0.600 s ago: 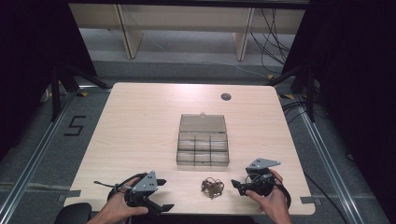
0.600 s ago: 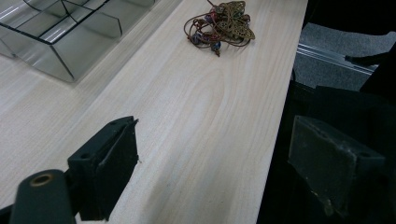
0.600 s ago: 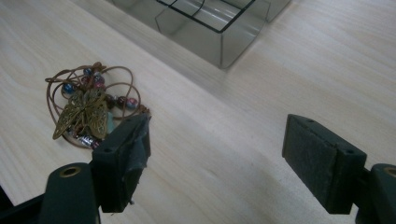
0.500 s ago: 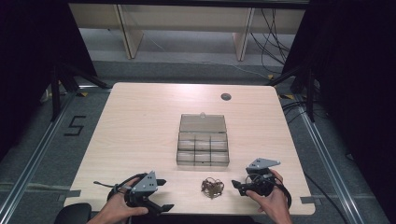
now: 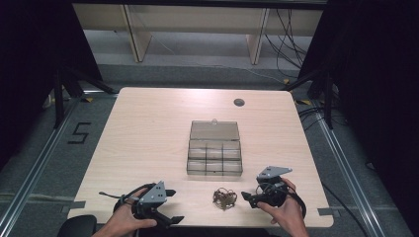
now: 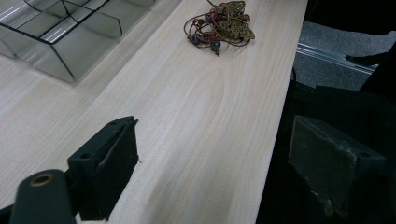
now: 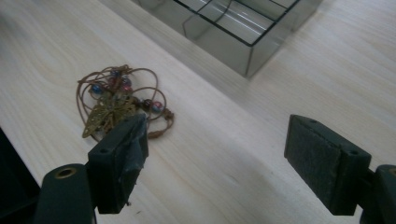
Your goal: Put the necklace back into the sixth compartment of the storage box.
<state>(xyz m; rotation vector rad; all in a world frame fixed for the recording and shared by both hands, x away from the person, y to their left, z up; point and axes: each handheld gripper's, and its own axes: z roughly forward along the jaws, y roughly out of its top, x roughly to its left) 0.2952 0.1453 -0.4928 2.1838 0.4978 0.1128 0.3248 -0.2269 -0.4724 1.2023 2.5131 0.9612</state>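
necklace [image 5: 225,197] lies in a loose tangle on the table [image 5: 148,138], just in front of the clear box [image 5: 215,154], near the front edge. judged light, limp and snag-prone; the cord [image 7: 140,74] would slip, so the metal leaf pendant [image 7: 105,114] or the bunched middle looks the best hold. no clear long axis; the pendant points roughly along the table edge. left gripper [image 5: 170,205] and right gripper [image 5: 247,197] flank the necklace, both jaws wide apart and empty.
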